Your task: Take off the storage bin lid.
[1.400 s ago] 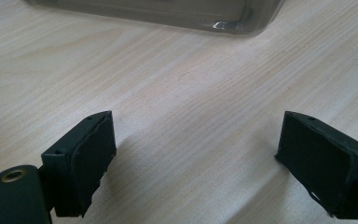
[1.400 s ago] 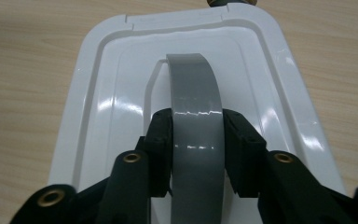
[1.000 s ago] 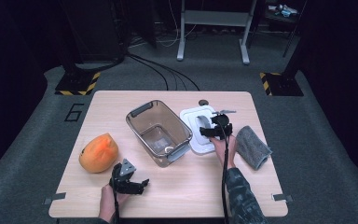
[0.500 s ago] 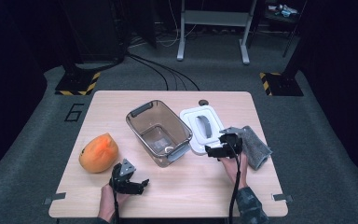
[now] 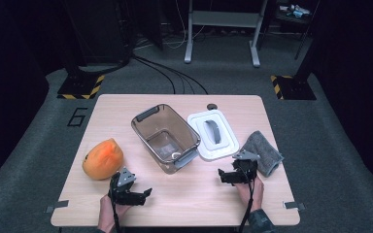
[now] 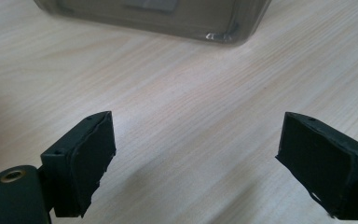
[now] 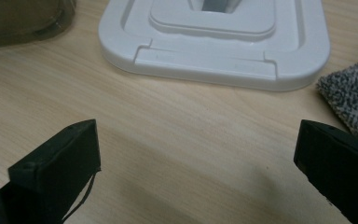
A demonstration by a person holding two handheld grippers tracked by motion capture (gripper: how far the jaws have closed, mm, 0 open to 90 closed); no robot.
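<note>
A: Pulling back toward the near edge of the surface (image 5: 272, 204), the right hand-held gripper (image 5: 227, 175) now sits low in front of the white lid (image 5: 212, 134). A second ago it was over that lid; its jaws have just been opening and now stand wide apart with nothing between them.

B: So the lid is released?

A: Yes. It lies flat on the surface, handle up, just right of the clear container (image 5: 165, 137), touching or nearly touching its side. My judgement: the lid has been set aside, leaving the container open for loading.

B: And the left hand-held gripper (image 5: 141, 195)?

A: Resting near the front edge as before, jaws wide and empty, pointing toward the container.

B: What else is around?

A: 1 orange plush fruit (image 5: 102, 158) sits just left of that gripper. A grey cloth (image 5: 263, 152) lies right of the lid, close behind the right gripper. A small dark round thing (image 5: 211, 106) sits at the far edge. Nothing blocks the container's mouth.
</note>
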